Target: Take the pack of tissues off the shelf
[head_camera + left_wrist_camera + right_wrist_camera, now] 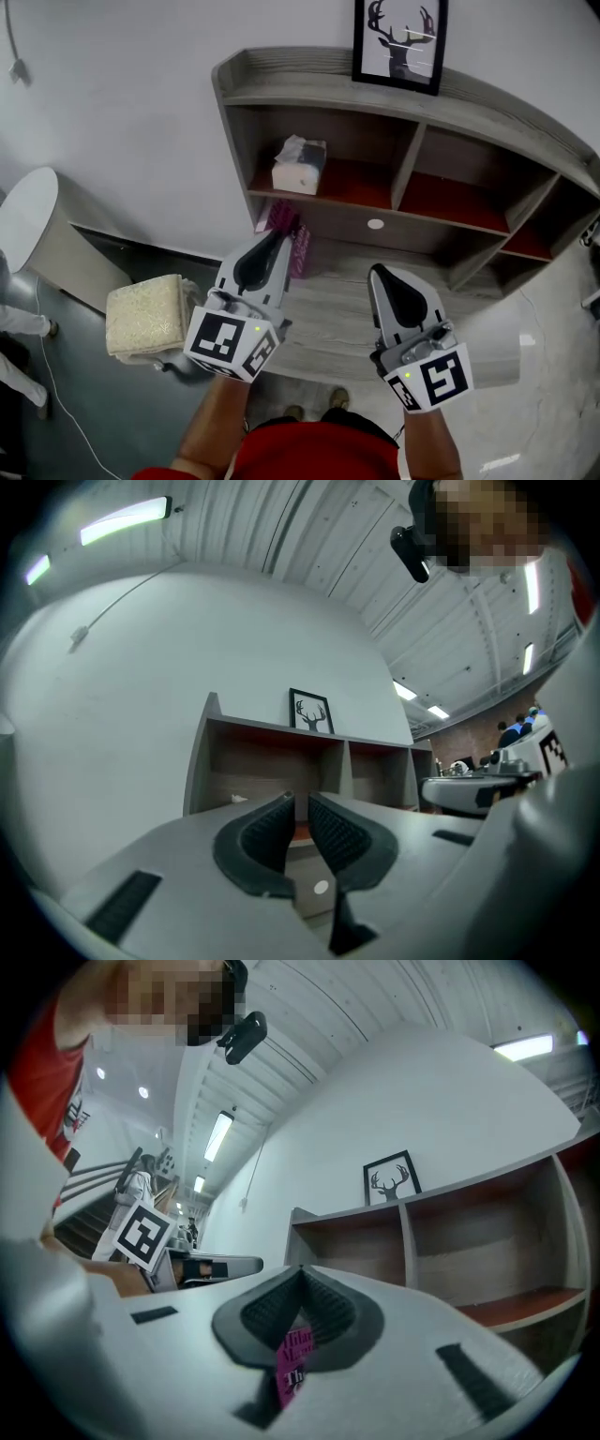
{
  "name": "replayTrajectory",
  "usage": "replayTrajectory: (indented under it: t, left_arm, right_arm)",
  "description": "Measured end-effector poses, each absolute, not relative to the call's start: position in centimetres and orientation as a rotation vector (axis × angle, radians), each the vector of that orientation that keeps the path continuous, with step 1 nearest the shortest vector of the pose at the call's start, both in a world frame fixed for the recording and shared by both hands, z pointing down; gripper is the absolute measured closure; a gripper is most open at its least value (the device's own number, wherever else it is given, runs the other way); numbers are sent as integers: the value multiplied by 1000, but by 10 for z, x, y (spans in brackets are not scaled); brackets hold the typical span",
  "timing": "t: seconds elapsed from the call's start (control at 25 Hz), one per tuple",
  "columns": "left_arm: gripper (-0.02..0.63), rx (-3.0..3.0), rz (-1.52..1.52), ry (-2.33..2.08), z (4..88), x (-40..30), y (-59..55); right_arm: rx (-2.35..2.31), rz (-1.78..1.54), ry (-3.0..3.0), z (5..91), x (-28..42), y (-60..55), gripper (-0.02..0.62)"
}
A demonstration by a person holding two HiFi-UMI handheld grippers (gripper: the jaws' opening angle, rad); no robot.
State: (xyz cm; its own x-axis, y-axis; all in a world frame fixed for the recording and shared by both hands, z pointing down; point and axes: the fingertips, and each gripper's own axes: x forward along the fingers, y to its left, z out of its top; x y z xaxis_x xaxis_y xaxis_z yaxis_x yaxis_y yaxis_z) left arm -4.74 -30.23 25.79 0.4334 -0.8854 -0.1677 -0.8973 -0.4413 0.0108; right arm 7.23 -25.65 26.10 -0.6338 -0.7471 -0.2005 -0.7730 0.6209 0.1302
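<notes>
The pack of tissues (300, 166), a white soft pack with a tissue sticking up, sits in the top left compartment of the grey wooden shelf (412, 103). In the left gripper view the tissue pack (236, 799) is a small white shape far off in that compartment. My left gripper (275, 238) is held below and in front of the tissues, well apart from them, jaws together and empty. My right gripper (379, 273) hangs to its right over the lower ledge, also shut with nothing held. The fingertips (302, 1271) meet in the right gripper view.
A magenta book (298, 246) leans on the ledge (328, 314) just beyond my left gripper's tip. A framed deer picture (400, 42) stands on top of the shelf. A beige cushioned stool (145, 314) and a white round table (28, 216) are on the left.
</notes>
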Motion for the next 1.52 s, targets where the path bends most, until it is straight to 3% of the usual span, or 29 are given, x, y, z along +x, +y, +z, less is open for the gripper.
replayTrajectory:
  t: [0.08, 0.16, 0.44, 0.6, 1.0, 1.52]
  left_arm:
    - [565, -2566, 231, 1649, 259, -44, -316]
    - [479, -2540, 232, 1675, 262, -42, -330]
    - [307, -2472, 151, 1778, 267, -42, -374]
    - [235, -2471, 77, 1830, 278, -46, -399]
    - [181, -2477, -75, 1906, 300, -51, -457]
    - [170, -2509, -278, 1959, 333, -46, -498]
  right_arm:
    - [-1243, 314, 2720, 259, 80, -268, 591]
    - [-1208, 309, 2726, 259, 87, -277, 591]
    - [-1157, 264, 2757, 272, 98, -297, 591]
    - [-1188, 257, 2751, 274, 99, -306, 591]
    - [-1256, 267, 2749, 277, 98, -331, 591]
    - [-1303, 254, 2742, 282, 107, -356, 591]
